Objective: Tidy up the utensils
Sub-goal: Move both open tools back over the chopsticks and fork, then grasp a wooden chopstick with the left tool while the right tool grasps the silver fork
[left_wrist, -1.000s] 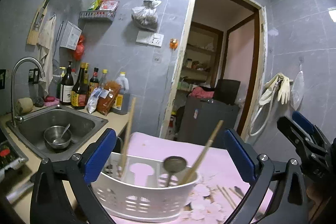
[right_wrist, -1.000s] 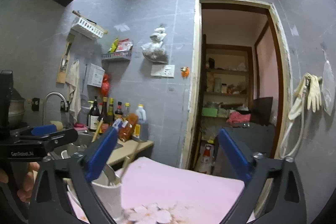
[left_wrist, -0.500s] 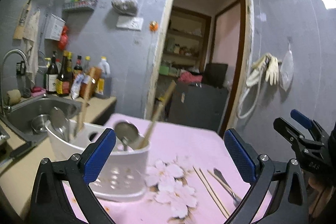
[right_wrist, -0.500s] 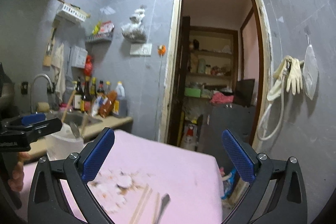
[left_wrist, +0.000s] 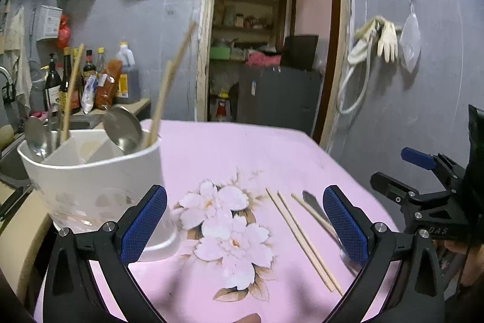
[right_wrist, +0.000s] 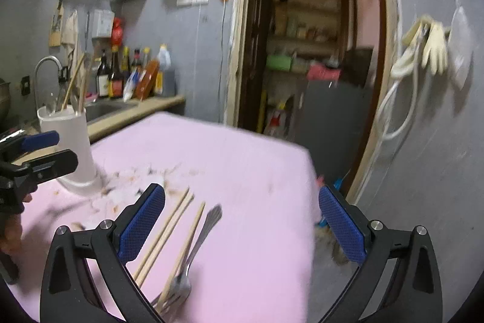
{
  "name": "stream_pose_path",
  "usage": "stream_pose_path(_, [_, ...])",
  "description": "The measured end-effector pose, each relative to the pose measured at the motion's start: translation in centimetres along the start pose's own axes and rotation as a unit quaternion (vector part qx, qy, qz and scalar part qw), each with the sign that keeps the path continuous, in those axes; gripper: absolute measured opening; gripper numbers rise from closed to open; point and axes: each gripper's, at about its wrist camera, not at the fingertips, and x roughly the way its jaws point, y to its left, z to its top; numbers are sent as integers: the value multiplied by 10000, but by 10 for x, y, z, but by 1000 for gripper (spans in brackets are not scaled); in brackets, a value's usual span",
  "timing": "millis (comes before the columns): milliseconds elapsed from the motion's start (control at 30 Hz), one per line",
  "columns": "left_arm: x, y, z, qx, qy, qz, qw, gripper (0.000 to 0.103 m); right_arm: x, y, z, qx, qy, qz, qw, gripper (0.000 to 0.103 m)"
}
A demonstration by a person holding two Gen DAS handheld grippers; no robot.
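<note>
A white utensil holder stands at the table's left, with spoons and chopsticks upright in it; the right wrist view shows the holder too. Loose chopsticks and a fork handle lie on the pink tablecloth. My left gripper is open above the flower print, right of the holder. My right gripper is open over the chopsticks and fork, which lie near its left finger.
A sink and counter with bottles lie left of the table. An open doorway with shelves is behind. Gloves and a hose hang on the right wall. The table's right edge drops off near my right gripper.
Both grippers have swung right and tilted down toward the table. The holder slid to the left of both views; the loose chopsticks and fork came into close view.
</note>
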Motion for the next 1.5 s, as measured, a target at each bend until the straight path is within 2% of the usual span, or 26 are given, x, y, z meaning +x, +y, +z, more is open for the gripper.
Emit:
stream_pose_path(67, [12, -4, -2, 99, 275, -41, 9996, 101, 6, -4, -4, 46, 197, 86, 9998, 101])
stream_pose_path(133, [23, -5, -4, 150, 547, -89, 9984, 101, 11, -7, -8, 60, 379, 128, 9992, 94])
stream_pose_path(200, [34, -6, -6, 169, 770, -124, 9968, 101, 16, -11, -12, 82, 581, 211, 9981, 79])
stream_pose_path(300, [47, -8, -6, 196, 1101, -238, 9934, 100, 25, -18, -16, 161, 866, 380, 9954, 62])
stream_pose_path(367, [55, -10, -8, 216, 1263, -315, 9913, 99, 30, -19, -17, 202, 991, 469, 9938, 54])
stream_pose_path(467, [66, -12, -10, 253, 1514, -429, 9872, 92, 36, -20, -19, 195, 1179, 614, 9909, 45])
stream_pose_path(567, [79, -14, -10, 272, 1785, -529, 9821, 75, 40, -18, -19, 131, 1301, 721, 9888, 39])
stream_pose_path(700, [98, -16, -12, 249, 2186, -594, 9737, 55, 45, -13, -20, 33, 1442, 784, 9864, 37])
stream_pose_path(800, [110, -16, -12, 168, 2356, -687, 9693, 46, 48, -9, -19, -67, 1488, 824, 9854, 37])
stream_pose_path(1000, [126, -15, -9, 166, 2579, -748, 9631, 32, 58, -6, -20, -121, 1657, 929, 9817, 33])
stream_pose_path(1133, [134, -16, -10, 186, 2648, -700, 9616, 28, 61, -5, -20, -133, 1728, 967, 9801, 32])
stream_pose_path(1367, [150, -4, -6, -59, 2804, -562, 9582, 5, 70, -1, -20, -210, 1886, 1040, 9763, 31])
stream_pose_path(1500, [145, 5, -6, -183, 2835, -606, 9569, 4, 75, 3, -18, -245, 1943, 1150, 9739, 30])
